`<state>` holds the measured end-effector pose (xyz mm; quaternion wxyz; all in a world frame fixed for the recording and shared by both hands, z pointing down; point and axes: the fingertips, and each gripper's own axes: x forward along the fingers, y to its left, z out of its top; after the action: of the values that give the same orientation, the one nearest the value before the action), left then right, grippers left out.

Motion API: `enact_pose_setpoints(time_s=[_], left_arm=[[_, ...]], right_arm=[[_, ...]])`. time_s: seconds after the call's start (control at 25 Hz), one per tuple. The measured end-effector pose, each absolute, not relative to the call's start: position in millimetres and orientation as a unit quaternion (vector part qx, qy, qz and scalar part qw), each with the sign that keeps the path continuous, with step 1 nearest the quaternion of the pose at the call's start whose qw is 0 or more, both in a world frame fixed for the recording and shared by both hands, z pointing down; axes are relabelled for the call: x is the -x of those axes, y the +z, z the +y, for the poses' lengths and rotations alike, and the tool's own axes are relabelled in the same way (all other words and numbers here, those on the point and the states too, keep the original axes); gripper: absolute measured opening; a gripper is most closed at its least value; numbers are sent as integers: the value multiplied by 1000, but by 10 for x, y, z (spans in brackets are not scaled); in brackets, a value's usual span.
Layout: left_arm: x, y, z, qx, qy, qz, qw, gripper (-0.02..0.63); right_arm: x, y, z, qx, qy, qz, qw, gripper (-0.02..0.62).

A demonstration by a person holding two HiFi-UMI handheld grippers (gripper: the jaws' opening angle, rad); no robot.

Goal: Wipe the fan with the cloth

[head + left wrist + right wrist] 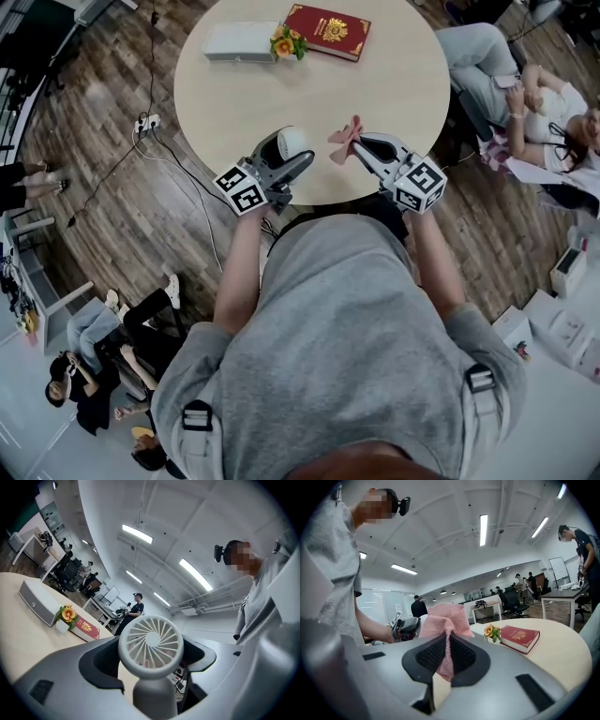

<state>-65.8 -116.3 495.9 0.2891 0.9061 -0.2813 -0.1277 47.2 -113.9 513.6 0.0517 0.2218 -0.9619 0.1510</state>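
The left gripper [286, 164] has its jaws closed on the stem of the fan [150, 645], just under the round grille, so the small white head stands clear above the pads and faces the left gripper view. The right gripper [446, 660] has its jaws drawn in tight on a fold of the pink cloth [445, 618], which bunches up above them in a loose tuft. Both are held in the air over the near edge of the round table [375, 94], fan and cloth near each other but not touching.

The fan looks like light, hard plastic with thin grille ribs that would probably flex or snap under a hard push. The stem seems the safe place to grip, since it leaves the whole face free. Its smooth shell may twist in the pads once the cloth presses sideways. The cloth is a soft knit that gives and should mould over the ribs. Being pinched at one fold, it has only the floppy tuft to wipe with, so light strokes look wiser
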Motion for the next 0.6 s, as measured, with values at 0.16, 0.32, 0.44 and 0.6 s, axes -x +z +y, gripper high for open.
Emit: enact_pose_setpoints(time_s=[0.16, 0.32, 0.44, 0.6], left_arm=[[678, 4969, -1129, -904, -134, -282, 293, 380], [693, 4998, -1070, -903, -132, -284, 295, 380], [728, 5003, -1056, -901, -135, -287, 296, 380], [743, 5061, -1055, -902, -123, -292, 293, 380]], right_arm=[[-474, 5166, -1172, -226, 154, -960, 57, 26], [-478, 5195, -1168, -229, 153, -959, 60, 26], [-480, 5211, -1159, -231, 155, -959, 61, 26], [-495, 5273, -1163, -232, 155, -958, 64, 26]])
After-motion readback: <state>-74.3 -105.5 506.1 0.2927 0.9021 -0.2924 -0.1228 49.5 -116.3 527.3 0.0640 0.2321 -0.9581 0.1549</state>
